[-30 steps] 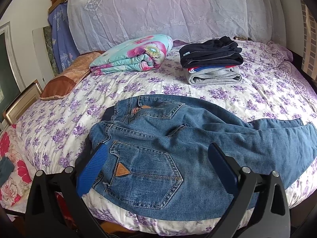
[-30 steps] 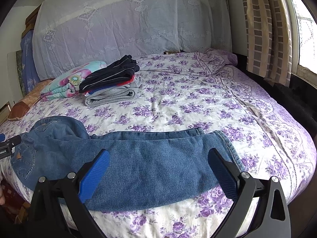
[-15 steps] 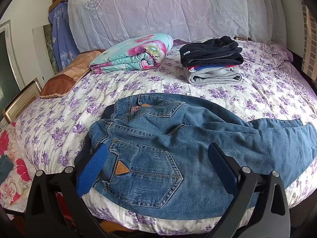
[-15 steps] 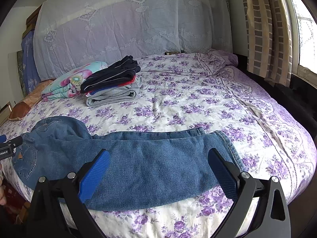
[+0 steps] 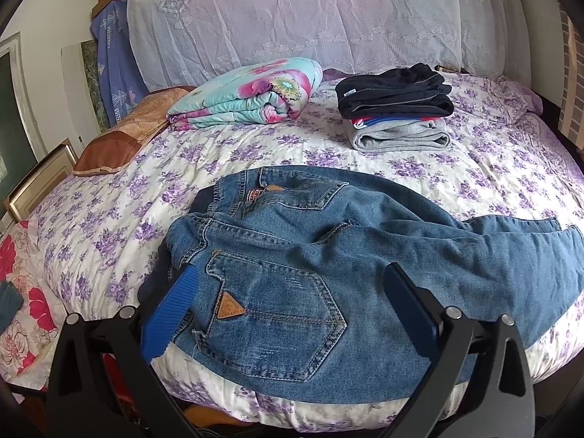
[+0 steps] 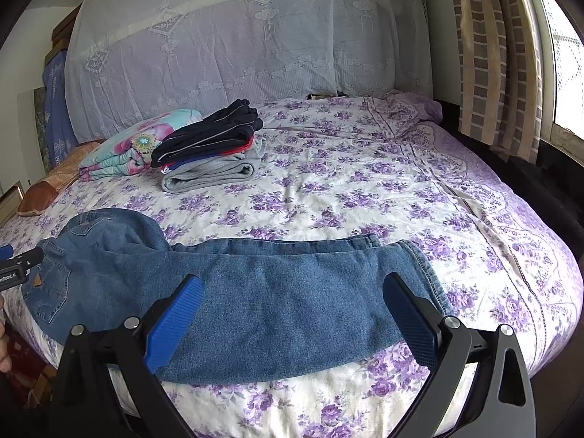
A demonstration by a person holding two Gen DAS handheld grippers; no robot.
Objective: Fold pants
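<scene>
Blue jeans (image 5: 292,262) lie on the bed near its front edge, folded lengthwise, legs one on the other. The waist and back pockets are at the left, and the legs (image 6: 277,292) run right to the hems. My left gripper (image 5: 292,303) is open and empty, hovering over the back pocket. My right gripper (image 6: 292,310) is open and empty, above the lower legs close to the hems. The left gripper's tip also shows at the left edge of the right wrist view (image 6: 18,266).
The bed has a purple floral sheet (image 6: 346,189). A stack of folded clothes (image 5: 396,109) and a folded floral quilt (image 5: 248,95) lie at the back. A brown pillow (image 5: 124,138) is far left. Curtains (image 6: 496,54) hang right.
Both grippers have drawn slightly back and down; the views shift a little. The jeans have not moved, and both grippers stay open.
</scene>
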